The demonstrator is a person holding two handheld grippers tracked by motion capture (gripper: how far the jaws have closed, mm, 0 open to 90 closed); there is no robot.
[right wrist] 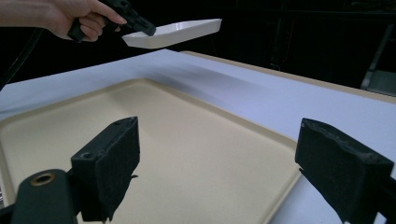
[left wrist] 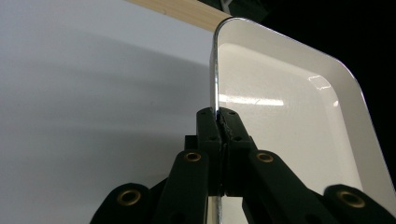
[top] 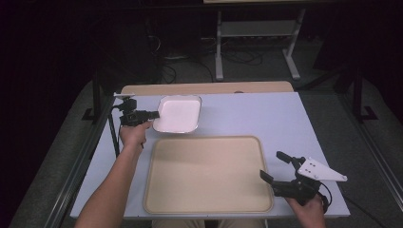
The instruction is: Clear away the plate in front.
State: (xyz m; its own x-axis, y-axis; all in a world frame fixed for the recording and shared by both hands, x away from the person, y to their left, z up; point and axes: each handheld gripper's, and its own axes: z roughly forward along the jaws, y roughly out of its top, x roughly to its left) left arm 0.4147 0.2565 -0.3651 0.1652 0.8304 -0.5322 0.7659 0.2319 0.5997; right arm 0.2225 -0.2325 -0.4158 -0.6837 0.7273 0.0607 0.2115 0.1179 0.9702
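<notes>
While the left hand (top: 134, 135) reaches toward the far left part of the table (top: 266, 118), the left gripper (top: 153, 114) pinches the near-left rim of a white dish (top: 178, 114). In the left gripper view its two black jaws are pressed together on the thin edge of the dish (left wrist: 289, 116), one on each side of the rim. Seen from the right gripper view, the dish (right wrist: 175, 31) hangs in the air above the table's far left area, clear of the surface, roughly level with a slight tilt, and the left gripper (right wrist: 145, 29) holds it by one end under the left hand (right wrist: 70, 16).

A large beige tray (top: 209, 175) lies flat on the near middle of the table, its near edge close to the table's near edge. The dish sits just beyond the tray's far left corner in the high view.

At the near right corner of the table the right hand (top: 309, 211) holds the right gripper (top: 274, 166), just beside the tray's right edge. Its jaws are spread wide with nothing between them; in the right gripper view the two black pads (right wrist: 343, 165) stand well apart over the tray (right wrist: 187, 158) and the table (right wrist: 289, 107).
</notes>
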